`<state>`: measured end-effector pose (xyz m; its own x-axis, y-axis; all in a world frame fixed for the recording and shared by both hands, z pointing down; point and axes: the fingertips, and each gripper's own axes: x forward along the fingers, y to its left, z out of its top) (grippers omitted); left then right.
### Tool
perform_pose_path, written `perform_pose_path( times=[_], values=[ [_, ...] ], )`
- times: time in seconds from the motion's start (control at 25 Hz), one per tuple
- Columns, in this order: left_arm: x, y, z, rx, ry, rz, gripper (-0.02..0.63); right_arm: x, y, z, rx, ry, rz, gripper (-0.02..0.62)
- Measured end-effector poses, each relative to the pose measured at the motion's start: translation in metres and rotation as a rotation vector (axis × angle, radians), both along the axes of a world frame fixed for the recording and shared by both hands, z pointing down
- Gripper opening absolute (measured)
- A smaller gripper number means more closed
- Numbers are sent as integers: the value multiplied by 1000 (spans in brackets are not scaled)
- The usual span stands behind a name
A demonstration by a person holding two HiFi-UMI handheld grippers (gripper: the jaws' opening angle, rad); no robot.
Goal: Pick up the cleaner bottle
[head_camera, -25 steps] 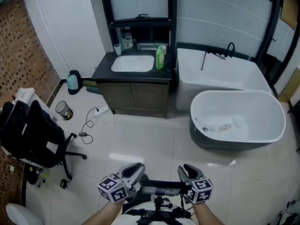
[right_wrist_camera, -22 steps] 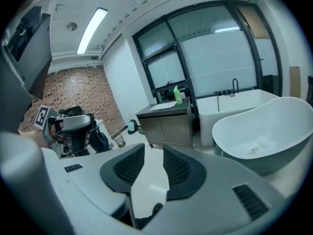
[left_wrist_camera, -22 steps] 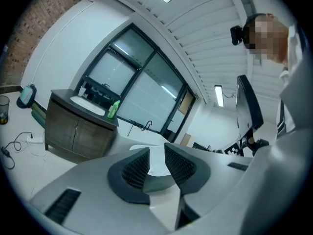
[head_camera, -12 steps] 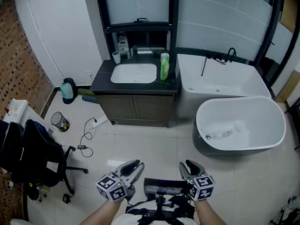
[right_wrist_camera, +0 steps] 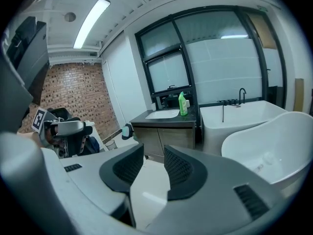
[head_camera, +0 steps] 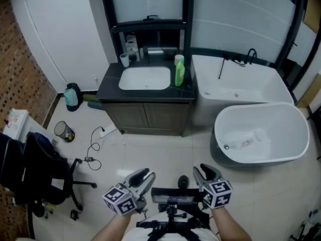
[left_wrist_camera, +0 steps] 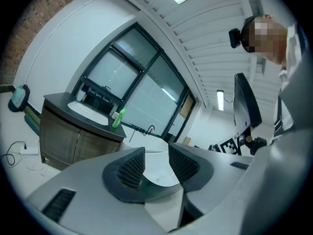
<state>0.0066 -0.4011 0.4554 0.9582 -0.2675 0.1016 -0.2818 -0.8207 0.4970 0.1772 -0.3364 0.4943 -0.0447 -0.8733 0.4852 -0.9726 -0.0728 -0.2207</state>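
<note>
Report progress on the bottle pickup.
Done: nothing yet; the green bottle stands on the sink counter across the floor. In hand: left gripper and right gripper pointed that way, jaws just opening, both empty. Left: walk over, grasp, lift.

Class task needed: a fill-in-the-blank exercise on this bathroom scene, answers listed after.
The cleaner bottle on the countertop is ____ in colour. It stands to the ____ of the sink, seen from the head view. The office chair near the brick wall is ____.
Missing words: green, right, black.
</note>
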Motion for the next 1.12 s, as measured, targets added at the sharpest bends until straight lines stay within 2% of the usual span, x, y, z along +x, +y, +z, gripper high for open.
perform_pose_path(
  times=[0.24,0.48,0.84,1.12],
  values=[
    [21,-43,-3,2,4,-60,137,27,-54,6,10,-24,-55,135],
    [72,-89,-7,1,-5,-93,137,79,-108,-4,33,-25,-90,135],
    [139,-122,-7,11,-32,-115,137,144,-145,-3,36,-35,-118,135],
    [161,-133,-5,-7,-42,-111,137,162,-157,4,23,-56,-120,135]
  ],
)
